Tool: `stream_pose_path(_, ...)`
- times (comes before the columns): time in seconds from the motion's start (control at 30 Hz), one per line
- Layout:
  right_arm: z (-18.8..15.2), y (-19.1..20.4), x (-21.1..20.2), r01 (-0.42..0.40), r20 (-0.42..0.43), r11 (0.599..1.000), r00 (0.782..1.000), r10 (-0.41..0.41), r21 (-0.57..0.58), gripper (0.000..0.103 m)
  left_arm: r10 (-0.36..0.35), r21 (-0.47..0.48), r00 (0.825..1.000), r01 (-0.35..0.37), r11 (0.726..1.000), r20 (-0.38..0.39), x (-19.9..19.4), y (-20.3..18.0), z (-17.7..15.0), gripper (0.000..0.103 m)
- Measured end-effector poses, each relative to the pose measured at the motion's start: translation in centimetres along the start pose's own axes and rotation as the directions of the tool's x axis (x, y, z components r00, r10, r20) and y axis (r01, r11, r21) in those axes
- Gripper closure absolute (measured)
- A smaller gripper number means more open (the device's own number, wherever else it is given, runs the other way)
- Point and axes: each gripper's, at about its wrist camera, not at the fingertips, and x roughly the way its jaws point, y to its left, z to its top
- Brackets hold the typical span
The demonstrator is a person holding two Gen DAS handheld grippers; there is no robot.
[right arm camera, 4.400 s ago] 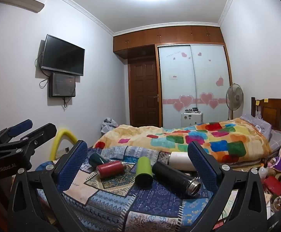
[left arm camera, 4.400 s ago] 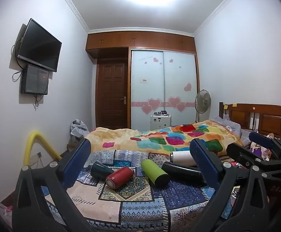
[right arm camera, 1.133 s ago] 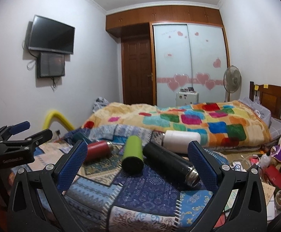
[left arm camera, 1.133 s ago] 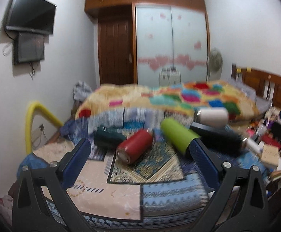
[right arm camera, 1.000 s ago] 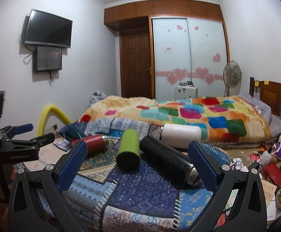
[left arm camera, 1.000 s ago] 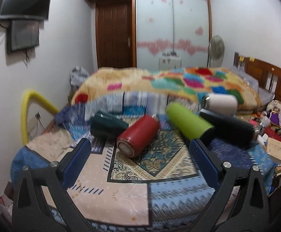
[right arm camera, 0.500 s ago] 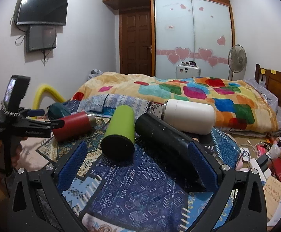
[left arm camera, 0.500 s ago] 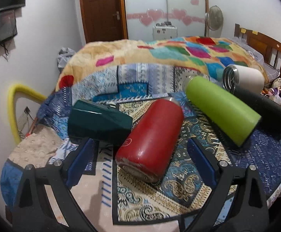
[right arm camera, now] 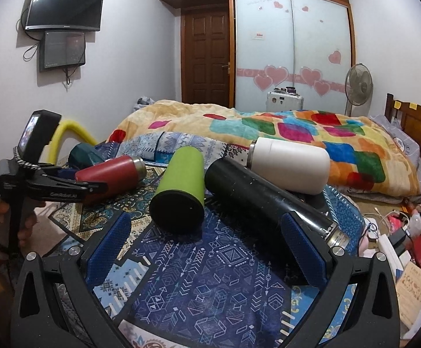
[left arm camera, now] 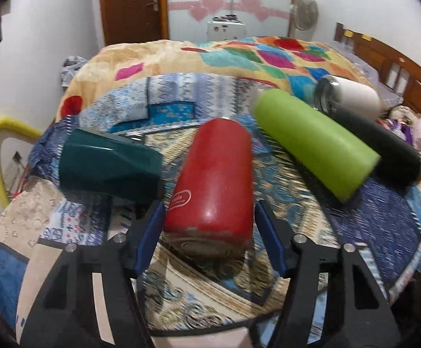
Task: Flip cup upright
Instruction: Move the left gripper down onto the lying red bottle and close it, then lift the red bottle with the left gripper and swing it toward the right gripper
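Teal cup (left arm camera: 108,168) crowds red cup's (left arm camera: 213,185) left flank.

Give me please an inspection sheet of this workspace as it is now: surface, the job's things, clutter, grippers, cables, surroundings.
Surface: patterned blue cloth covering the table.
Job's things: five cups, all lying on their sides: red cup, teal cup, green cup, black cup, white cup.
Clutter: bottles, papers and small items on the floor at right.
Grippers: left gripper open, fingers either side of the red cup's base; contact cannot be told. Right gripper open, holding nothing.
Cables: white cable on the floor; wires below the TV.
Surroundings: bed with colourful blanket, standing fan, wardrobe, door.
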Motion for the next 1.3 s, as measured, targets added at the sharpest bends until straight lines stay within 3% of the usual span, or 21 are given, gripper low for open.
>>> stream_pose_path(0.27, 0.3, -0.2, 0.3, -0.003, 0.008, 1.0, 1.0, 0.003, 0.013, 0.0, -0.044, 0.023, 0.995, 0.047, 0.999, -0.092, 1.4, -1.1, 3.0, 0.039)
stream_pose_path(0.63, 0.5, -0.2, 1.7, -0.031, -0.001, 0.999, 1.0, 0.031, 0.018, 0.0, 0.022, 0.082, 0.986, -0.008, 0.997, -0.168, 4.7, -2.3, 3.9, 0.04)
stream_pose_path(0.93, 0.5, 0.0, 1.6, -0.041, -0.011, 0.999, 0.999, 0.041, 0.011, 0.0, 0.035, 0.09, 0.991, -0.023, 0.996, -0.129, 3.4, -2.9, 2.7, 0.042)
stream_pose_path(1.3, 1.2, 0.9, -0.6, -0.038, 0.016, 0.999, 0.999, 0.038, -0.002, 0.0, 0.007, 0.093, 0.999, -0.004, 0.996, -0.031, -3.4, -4.2, 1.1, 0.042)
